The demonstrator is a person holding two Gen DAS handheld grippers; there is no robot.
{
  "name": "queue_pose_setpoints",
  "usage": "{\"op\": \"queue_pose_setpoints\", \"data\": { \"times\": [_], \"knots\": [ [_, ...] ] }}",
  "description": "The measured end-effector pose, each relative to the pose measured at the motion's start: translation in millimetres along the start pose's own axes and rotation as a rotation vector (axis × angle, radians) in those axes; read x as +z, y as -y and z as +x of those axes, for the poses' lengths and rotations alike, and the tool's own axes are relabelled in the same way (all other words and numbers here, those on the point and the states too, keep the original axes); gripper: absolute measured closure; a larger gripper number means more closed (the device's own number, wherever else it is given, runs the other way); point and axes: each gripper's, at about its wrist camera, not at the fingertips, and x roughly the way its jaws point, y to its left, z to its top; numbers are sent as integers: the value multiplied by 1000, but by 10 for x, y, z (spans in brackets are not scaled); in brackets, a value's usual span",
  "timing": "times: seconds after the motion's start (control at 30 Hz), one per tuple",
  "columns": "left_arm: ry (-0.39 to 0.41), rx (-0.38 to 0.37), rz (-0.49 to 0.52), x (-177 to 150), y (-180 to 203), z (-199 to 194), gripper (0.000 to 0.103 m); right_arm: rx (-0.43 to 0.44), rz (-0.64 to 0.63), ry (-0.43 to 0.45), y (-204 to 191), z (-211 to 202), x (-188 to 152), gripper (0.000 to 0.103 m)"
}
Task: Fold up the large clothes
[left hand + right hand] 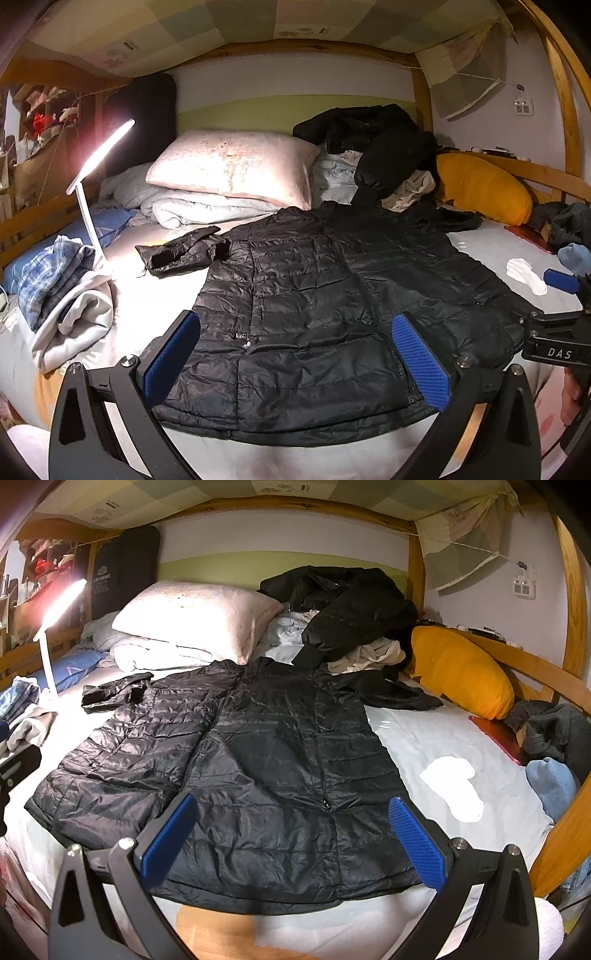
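A long black quilted puffer jacket (317,306) lies spread flat on the bed, hem toward me, its left sleeve (181,249) bent out to the side. In the right wrist view the same jacket (258,760) fills the middle of the mattress. My left gripper (295,363) hovers open above the hem, blue pads wide apart, holding nothing. My right gripper (291,843) is open too, above the hem's right half. The right gripper's body (554,332) shows at the right edge of the left wrist view, with a hand on it.
A lit white desk lamp (96,192) stands on the bed at left beside a pile of folded clothes (62,295). A pink pillow (236,166), heaped dark clothes (376,147) and an orange cushion (484,188) line the back. White socks (454,786) lie on the sheet at right.
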Motion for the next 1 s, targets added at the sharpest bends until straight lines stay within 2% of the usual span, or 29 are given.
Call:
{"op": "queue_pose_setpoints", "data": {
  "times": [0.2,0.4,0.6,1.0],
  "knots": [
    [0,7,11,-20,-2,-13,0,0,-6,6,-16,-14,1,0],
    [42,19,20,-12,14,-88,0,1,-8,-3,-18,3,-3,0],
    [-3,0,4,-25,-4,-24,0,0,-9,-9,-24,12,-7,0],
    [-17,21,21,-43,46,3,0,-7,-11,-4,-30,14,-15,0]
  ]
}}
